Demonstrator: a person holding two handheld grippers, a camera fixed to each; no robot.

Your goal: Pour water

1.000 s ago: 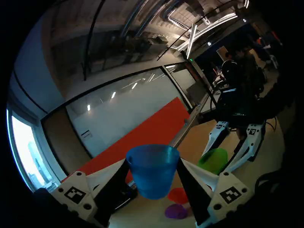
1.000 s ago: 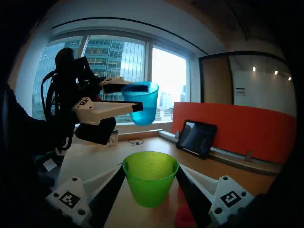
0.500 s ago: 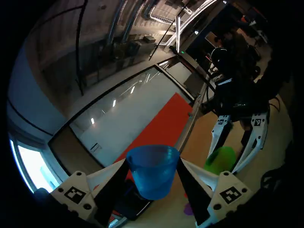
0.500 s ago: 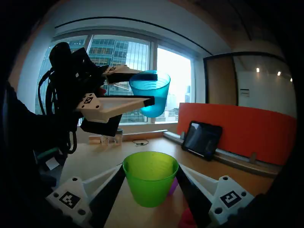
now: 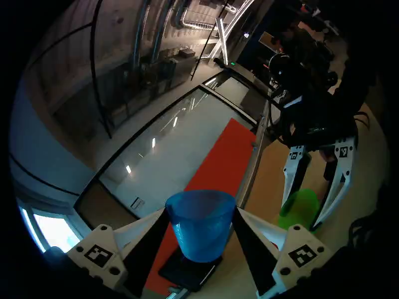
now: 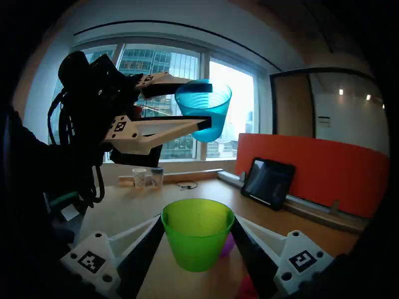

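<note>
The left gripper [image 5: 200, 215] was clamped on the blue cup [image 5: 200, 234], both fingers pressing its sides, and the right gripper [image 6: 198, 222] held the green cup [image 6: 198, 244] the same way, so both pick-ups looked done. In the right gripper view the blue cup hung above and beyond the green one, over the desk [image 6: 124, 207]. It leaned only slightly and no stream showed, so the pour itself seemed left to do.

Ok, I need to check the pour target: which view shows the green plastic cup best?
The right gripper view: the green plastic cup sits close and centred, rim fully visible. The left gripper view shows the cup small, far off, partly hidden.
</note>
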